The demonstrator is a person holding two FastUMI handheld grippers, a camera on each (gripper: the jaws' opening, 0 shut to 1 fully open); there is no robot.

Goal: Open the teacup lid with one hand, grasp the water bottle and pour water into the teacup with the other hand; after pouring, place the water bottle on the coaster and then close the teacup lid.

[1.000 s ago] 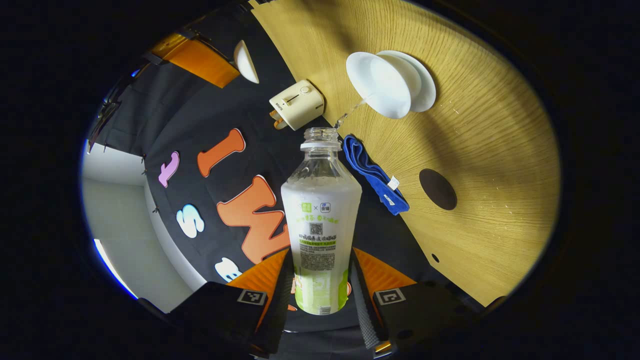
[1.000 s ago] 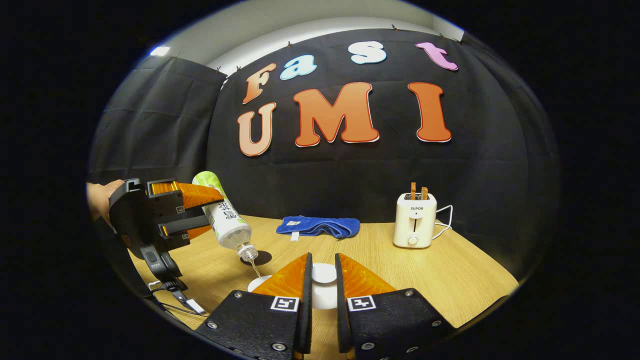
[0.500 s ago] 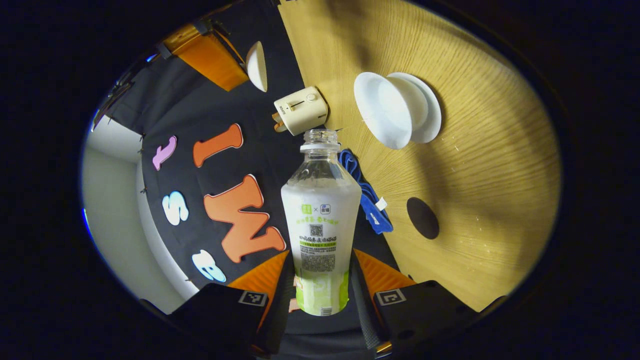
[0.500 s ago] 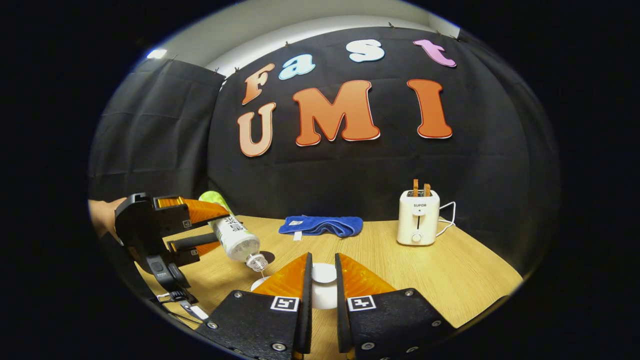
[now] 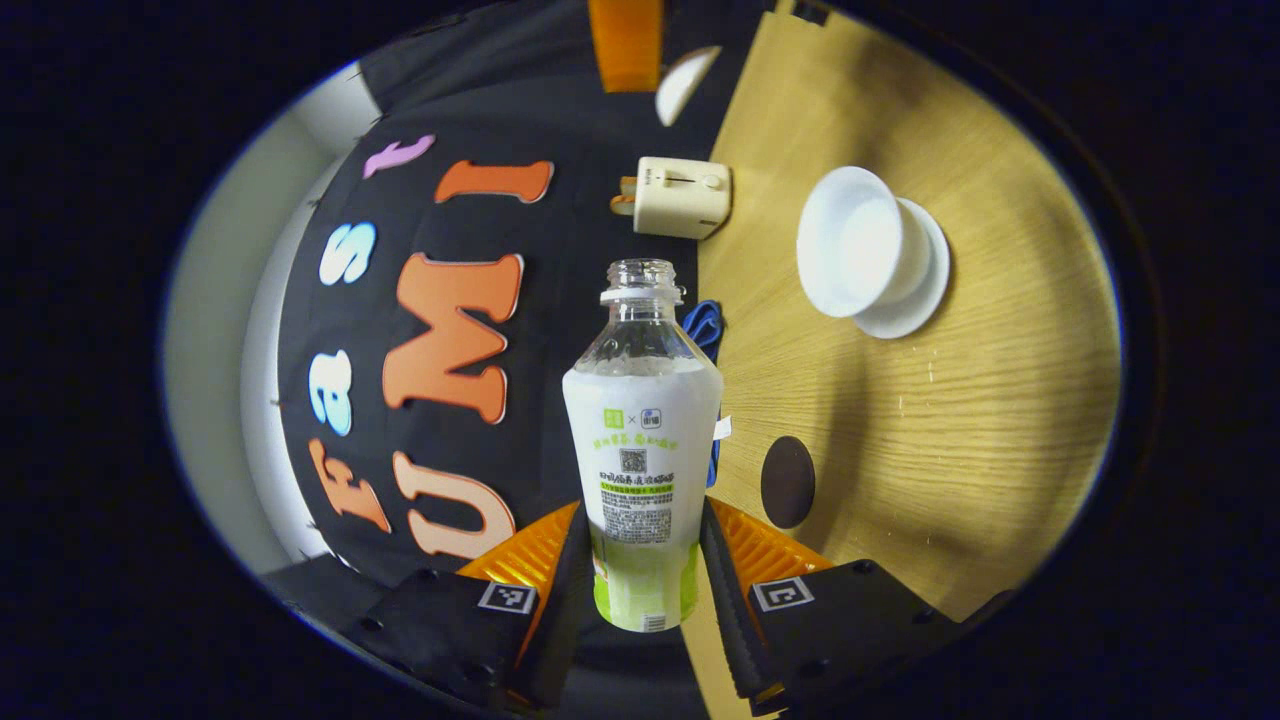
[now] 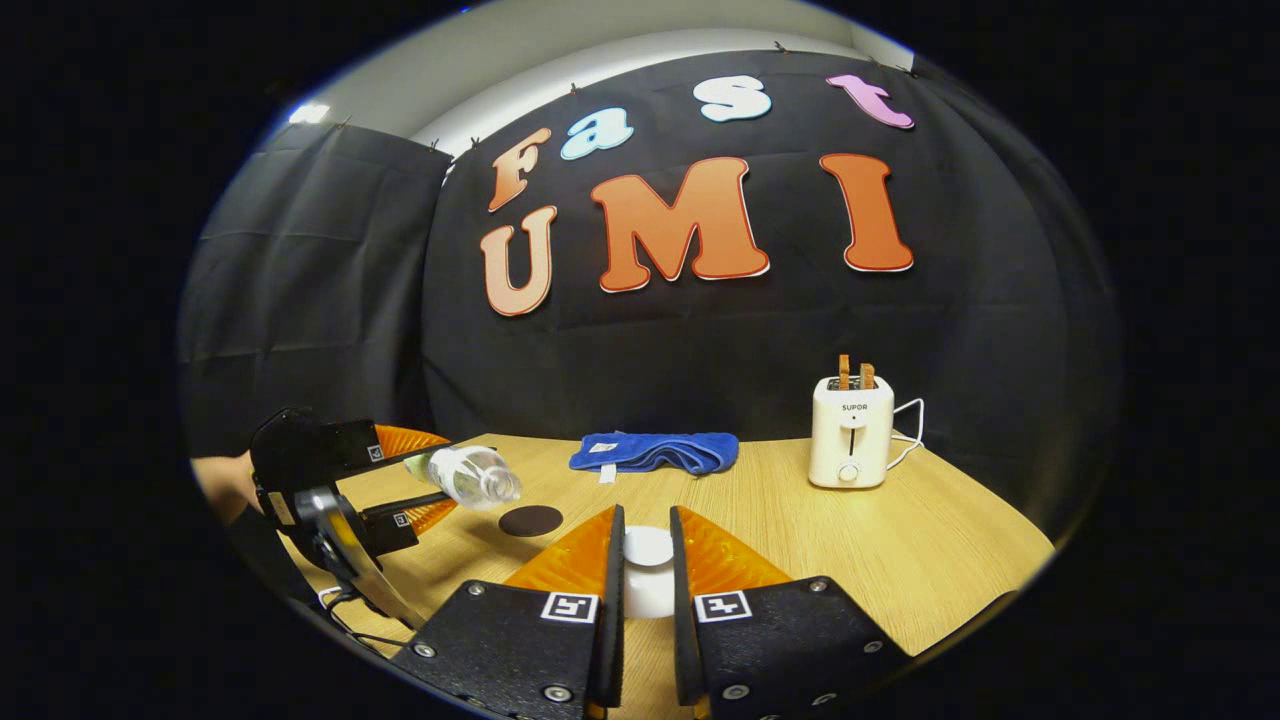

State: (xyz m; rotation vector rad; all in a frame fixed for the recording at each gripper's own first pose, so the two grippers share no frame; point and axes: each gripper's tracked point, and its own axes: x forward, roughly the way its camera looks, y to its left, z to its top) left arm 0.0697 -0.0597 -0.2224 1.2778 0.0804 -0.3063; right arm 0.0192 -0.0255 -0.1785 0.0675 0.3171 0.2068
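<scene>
In the left gripper view, the left gripper [image 5: 645, 560] is clamped on the lower body of the water bottle [image 5: 642, 440], both fingers pressing its sides at lower centre of the frame. The bottle is uncapped, its open mouth pointing toward frame centre. The teacup [image 5: 858, 242], lidless, stands on its saucer [image 5: 915, 305] on the bench [image 5: 960, 420] at upper right. The dark round coaster [image 5: 787, 481] lies on the bench just right of the bottle, bare. A toaster [image 5: 678, 196] sits at upper centre, and a blue cloth [image 5: 706, 325] is partly hidden behind the bottle.

In the right gripper view, the right gripper [image 6: 646, 585] at lower centre is closed on the white teacup lid [image 6: 648, 548]. At lower left the bottle lies near horizontal in the left gripper, above the bench beside the coaster.
</scene>
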